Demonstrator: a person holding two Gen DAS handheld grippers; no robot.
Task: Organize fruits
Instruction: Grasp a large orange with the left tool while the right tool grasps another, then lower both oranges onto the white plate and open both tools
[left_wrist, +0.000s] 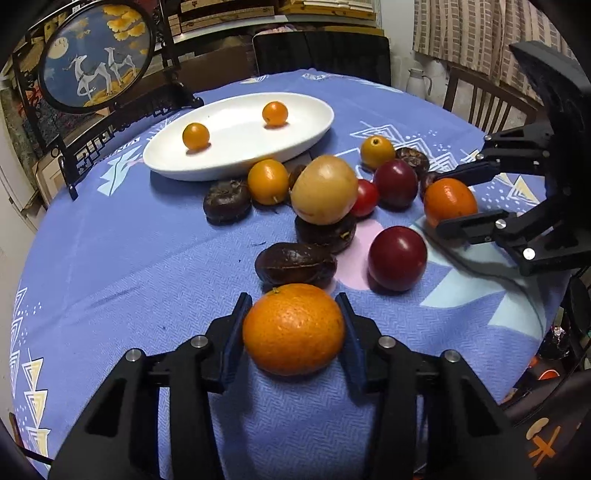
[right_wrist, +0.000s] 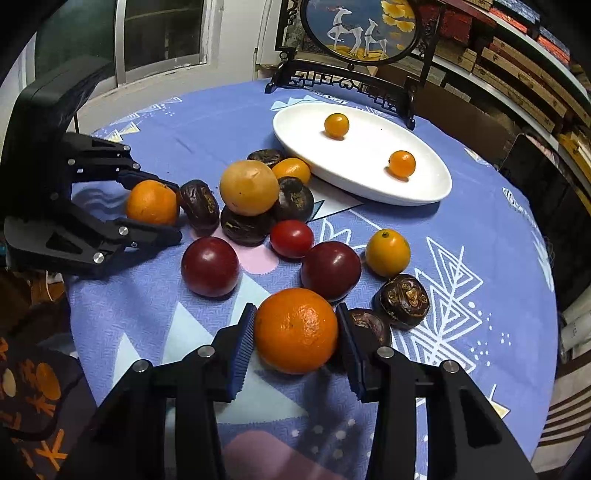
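In the left wrist view my left gripper (left_wrist: 293, 299) is shut on an orange (left_wrist: 293, 328) that rests on the blue tablecloth (left_wrist: 129, 258); both blue pads press its sides. In the right wrist view my right gripper (right_wrist: 296, 308) is shut on a second orange (right_wrist: 295, 330) the same way. Each view shows the other gripper across the pile: the right gripper (left_wrist: 440, 202) at the right, the left gripper (right_wrist: 176, 210) at the left. A white oval plate (left_wrist: 295, 136) at the back holds two small kumquats (left_wrist: 195, 136).
Between the grippers lie two dark red plums (left_wrist: 397, 258), a yellow-brown round fruit (left_wrist: 324, 190), a cherry tomato (left_wrist: 365, 197), loose kumquats (left_wrist: 267, 181) and several dark brown water chestnuts (left_wrist: 295, 264). A framed deer picture (left_wrist: 96, 55) stands behind the plate. Chairs ring the table.
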